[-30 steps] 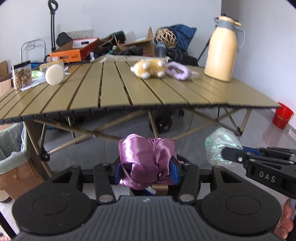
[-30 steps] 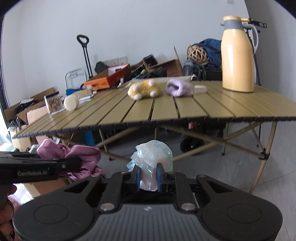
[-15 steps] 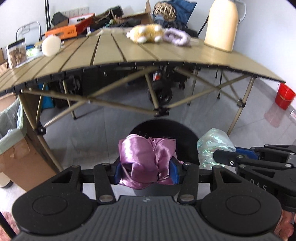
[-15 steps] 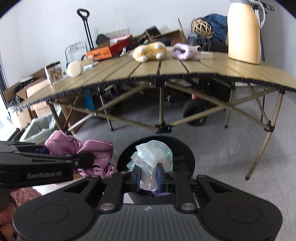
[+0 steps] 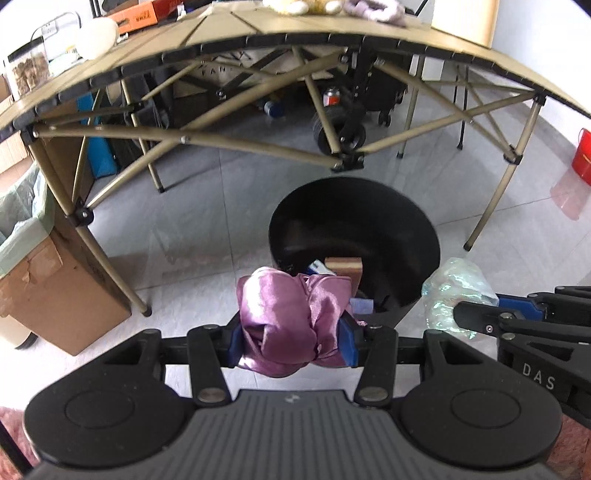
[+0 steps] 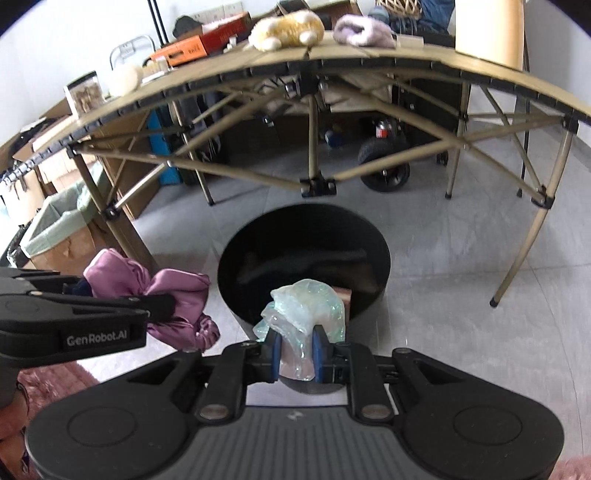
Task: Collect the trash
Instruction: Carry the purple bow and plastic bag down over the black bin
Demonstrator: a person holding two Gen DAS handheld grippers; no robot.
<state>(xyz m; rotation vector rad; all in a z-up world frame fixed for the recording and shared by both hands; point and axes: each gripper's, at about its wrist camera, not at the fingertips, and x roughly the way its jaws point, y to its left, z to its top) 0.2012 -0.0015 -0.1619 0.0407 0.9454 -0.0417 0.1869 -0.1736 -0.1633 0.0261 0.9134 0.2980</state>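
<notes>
My left gripper (image 5: 293, 345) is shut on a crumpled purple satin cloth (image 5: 288, 325), held above the near left rim of a round black bin (image 5: 417, 225) on the floor. My right gripper (image 6: 297, 350) is shut on a clear crinkled plastic bag (image 6: 306, 306), held over the bin's (image 6: 373, 240) near rim. The cloth (image 6: 166, 291) also shows at the left of the right wrist view, and the bag (image 5: 450, 291) at the right of the left wrist view. A brown block (image 5: 343, 266) and other scraps lie inside the bin.
A tan folding table (image 5: 207, 33) stands behind the bin, its crossed legs (image 5: 347, 162) close to the far rim. A cardboard box lined with a green bag (image 5: 48, 273) stands at left. A red bucket (image 5: 581, 155) is at far right. A wheeled cart (image 6: 384, 166) sits under the table.
Both grippers have tilted down and moved forward from table height to just over the black bin. Each keeps its hold on its item.
</notes>
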